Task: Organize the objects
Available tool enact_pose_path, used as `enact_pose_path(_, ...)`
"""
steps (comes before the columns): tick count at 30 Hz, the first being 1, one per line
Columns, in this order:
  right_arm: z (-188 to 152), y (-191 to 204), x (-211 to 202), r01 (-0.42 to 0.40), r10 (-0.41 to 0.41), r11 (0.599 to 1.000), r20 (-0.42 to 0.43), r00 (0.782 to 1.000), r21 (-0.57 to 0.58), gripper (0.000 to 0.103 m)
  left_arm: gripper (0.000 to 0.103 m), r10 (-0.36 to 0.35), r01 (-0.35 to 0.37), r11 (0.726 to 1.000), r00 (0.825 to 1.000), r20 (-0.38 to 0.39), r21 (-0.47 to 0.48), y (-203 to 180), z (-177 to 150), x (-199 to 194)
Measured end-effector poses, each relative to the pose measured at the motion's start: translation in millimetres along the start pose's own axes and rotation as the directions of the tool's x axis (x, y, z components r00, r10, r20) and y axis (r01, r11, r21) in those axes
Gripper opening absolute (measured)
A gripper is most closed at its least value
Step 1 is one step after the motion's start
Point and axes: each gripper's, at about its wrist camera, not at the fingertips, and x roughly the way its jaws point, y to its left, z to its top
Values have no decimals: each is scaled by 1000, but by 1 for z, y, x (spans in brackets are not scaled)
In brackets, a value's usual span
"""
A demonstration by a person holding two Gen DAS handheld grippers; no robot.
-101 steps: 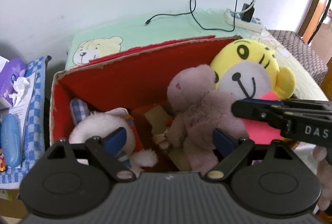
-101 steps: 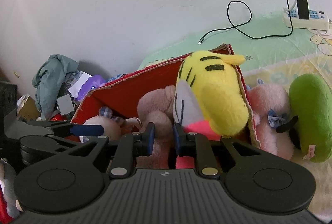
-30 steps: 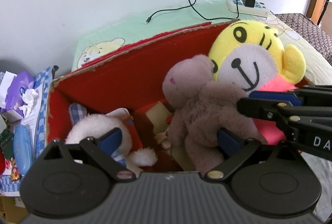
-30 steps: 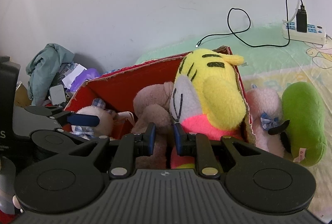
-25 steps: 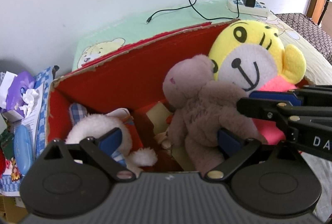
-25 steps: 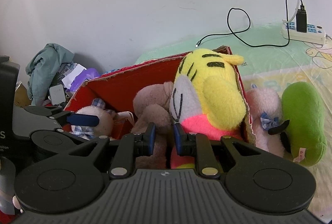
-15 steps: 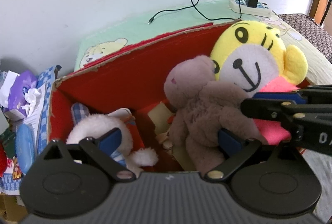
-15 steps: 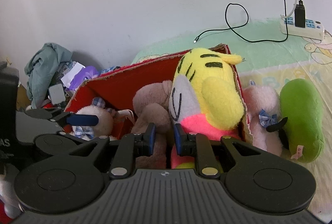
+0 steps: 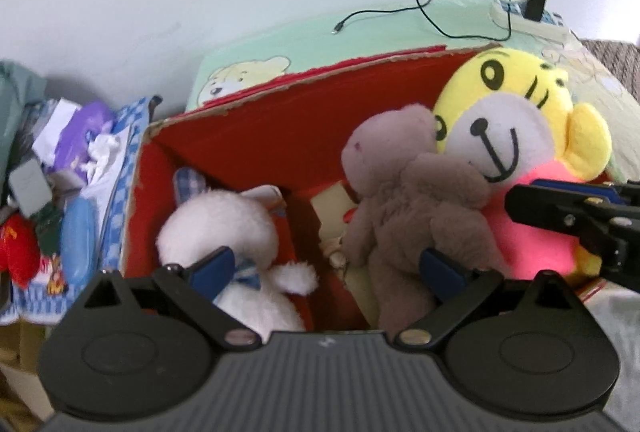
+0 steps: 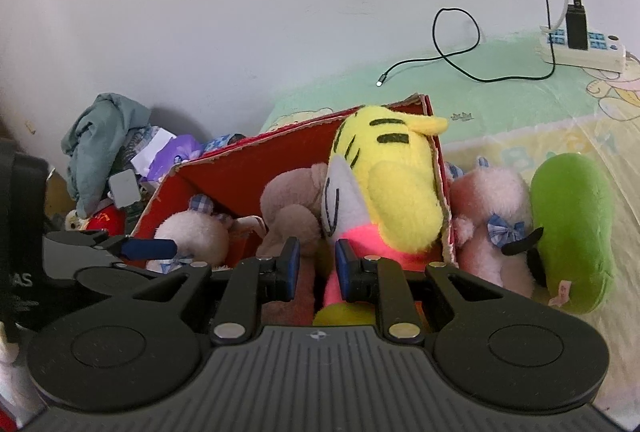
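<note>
A red cardboard box [image 9: 256, 119] on a bed holds a white plush rabbit [image 9: 224, 224], a brown plush bear [image 9: 412, 199] and a yellow tiger plush [image 9: 512, 127] in a pink shirt. My left gripper [image 9: 326, 266] is open above the box, its fingers astride the rabbit and bear. My right gripper [image 10: 316, 266] is nearly shut, with a narrow gap and nothing clearly between the pads, at the tiger's pink body [image 10: 356, 240]. It shows at the right of the left wrist view [image 9: 560, 207].
A pink plush [image 10: 492, 220] and a green plush [image 10: 572, 228] lie on the bed right of the box. A power strip [image 10: 580, 47] and black cable [image 10: 460, 59] lie behind. Clutter of cloth, tissues and a red toy [image 9: 20, 252] sits left.
Both grippers have drawn back a little from the box. The plush toys have not moved and the jaws keep the same gaps.
</note>
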Motion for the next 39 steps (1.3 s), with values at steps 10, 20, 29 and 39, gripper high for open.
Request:
enact_pose_path(10, 9, -20, -8, -114, 113, 993, -56, 992, -12, 23, 100, 97, -98, 992, 995, -16, -78, -19, 0, -22)
enact_pose_path(20, 10, -37, -16, -212, 207, 976, -100, 973, -46, 23, 100, 157, -164, 973, 986, -55, -161, -36, -4, -31)
enact_pose_path(29, 9, -69, -40, -311, 309, 950, -82, 947, -12, 33, 100, 165, -168, 958, 986, -32, -233, -56, -15, -52)
enact_pose_path(39, 5, -117, -76, -279, 281, 959, -32, 959, 46, 34, 99, 106, -93, 983, 992, 74, -160, -98, -16, -88)
